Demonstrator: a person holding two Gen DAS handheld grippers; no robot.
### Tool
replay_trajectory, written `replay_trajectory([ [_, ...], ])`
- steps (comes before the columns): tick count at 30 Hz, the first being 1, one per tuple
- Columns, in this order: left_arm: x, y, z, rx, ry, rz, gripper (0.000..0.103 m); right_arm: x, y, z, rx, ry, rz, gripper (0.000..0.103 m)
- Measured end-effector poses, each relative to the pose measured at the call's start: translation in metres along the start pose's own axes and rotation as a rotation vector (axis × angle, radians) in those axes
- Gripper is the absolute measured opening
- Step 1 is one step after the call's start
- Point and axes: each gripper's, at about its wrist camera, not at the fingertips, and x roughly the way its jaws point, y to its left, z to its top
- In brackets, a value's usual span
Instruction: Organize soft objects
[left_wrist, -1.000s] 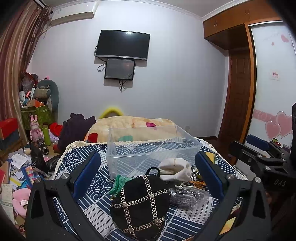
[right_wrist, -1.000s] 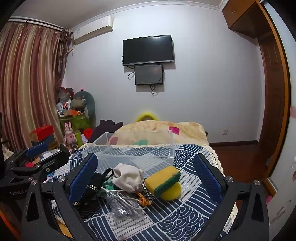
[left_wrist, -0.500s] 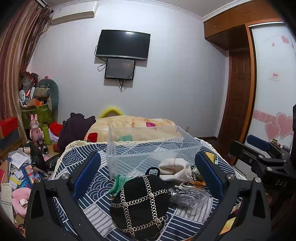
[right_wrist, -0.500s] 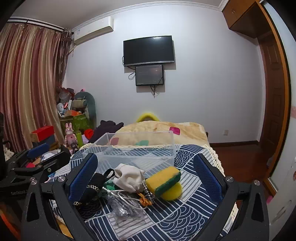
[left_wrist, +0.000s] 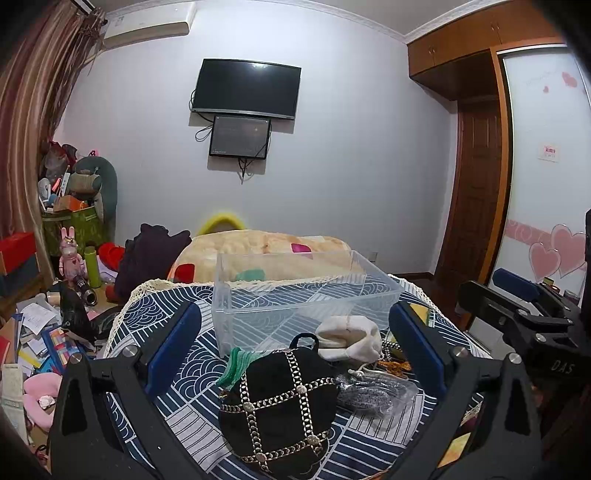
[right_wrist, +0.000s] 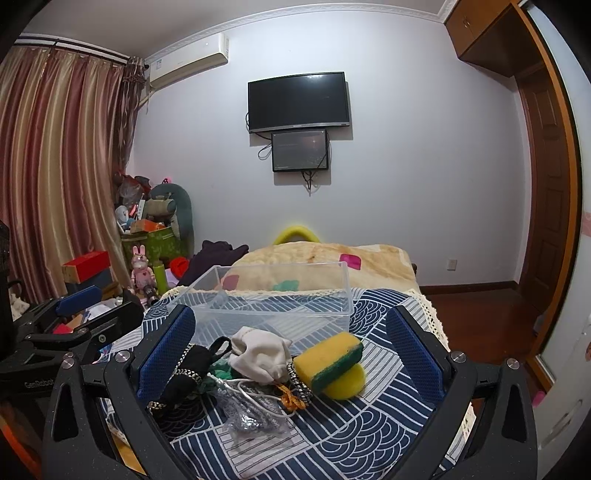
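A clear plastic bin (left_wrist: 306, 295) stands empty on the blue patterned tablecloth (left_wrist: 192, 384); it also shows in the right wrist view (right_wrist: 273, 306). In front of it lie a black chain-trimmed bag (left_wrist: 280, 406), a white drawstring pouch (left_wrist: 351, 338), a green knit piece (left_wrist: 234, 369) and a clear packet of dark items (left_wrist: 373, 393). The right wrist view shows the pouch (right_wrist: 260, 356), a yellow-green sponge (right_wrist: 328, 360) on a round yellow sponge (right_wrist: 345, 384), and the packet (right_wrist: 251, 413). My left gripper (left_wrist: 293, 343) is open above the bag. My right gripper (right_wrist: 288, 350) is open above the pile. Both are empty.
A bed with a beige blanket (left_wrist: 258, 247) lies behind the table. Cluttered boxes, toys and papers (left_wrist: 55, 295) fill the floor at left. A wooden door (left_wrist: 476, 192) and a wardrobe stand at right. The table's lace edge (right_wrist: 432, 317) drops off at right.
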Motion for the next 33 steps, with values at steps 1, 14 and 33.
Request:
replay_trajectory([
  [1,0.0,0.0,0.0,0.0,0.0,0.0,0.103,0.0,0.001,0.0,0.0,0.0,0.0,0.103],
  [14,0.0,-0.001,-0.001,0.0,0.0,0.002,0.103,-0.002,0.003,0.002,0.003,-0.009,0.005,0.103],
  [33,0.044,0.01,-0.029,-0.035,0.195,-0.051,0.103,0.017,-0.016,-0.01,0.046,0.043,0.0,0.103],
])
